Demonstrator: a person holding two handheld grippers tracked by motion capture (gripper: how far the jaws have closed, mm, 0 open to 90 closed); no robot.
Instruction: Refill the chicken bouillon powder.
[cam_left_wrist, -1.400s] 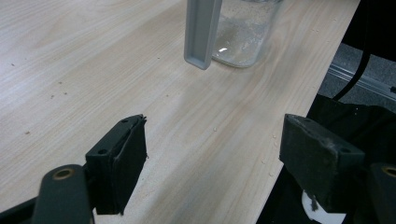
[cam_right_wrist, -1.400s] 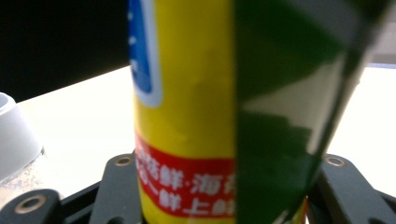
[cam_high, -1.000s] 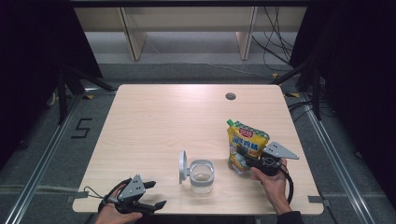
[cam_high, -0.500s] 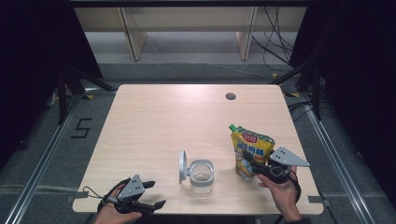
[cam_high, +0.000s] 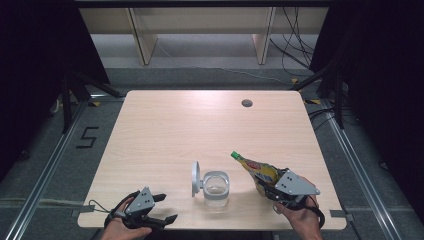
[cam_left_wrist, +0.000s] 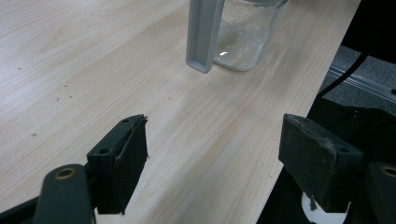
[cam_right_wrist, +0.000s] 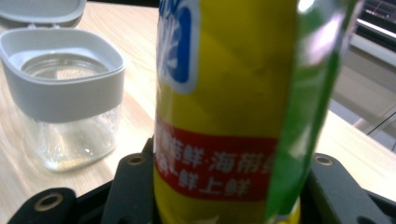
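My right gripper (cam_high: 267, 186) is shut on a yellow pouch (cam_high: 258, 170) with a red label and a green cap, near the table's front right. The pouch is off the table and leans left, cap toward the jar. In the right gripper view the pouch (cam_right_wrist: 224, 93) stands between the two jaws of my gripper (cam_right_wrist: 224, 186). A clear glass jar (cam_high: 216, 189) stands at front centre, its grey hinged lid (cam_high: 195, 178) flipped up on its left side. The jar (cam_right_wrist: 65, 107) looks nearly empty. My left gripper (cam_high: 166, 208) rests open at the front left edge, its jaws (cam_left_wrist: 215, 154) holding nothing.
The wooden table (cam_high: 175, 130) has a small round hole (cam_high: 246, 103) at the back right. In the left gripper view the jar (cam_left_wrist: 247, 37) and its lid (cam_left_wrist: 203, 32) lie ahead, close to the table's front edge. Dark floor and rails surround the table.
My right gripper has lifted the pouch off the table and tipped it from upright to leaning left toward the jar. The left gripper has stayed put.
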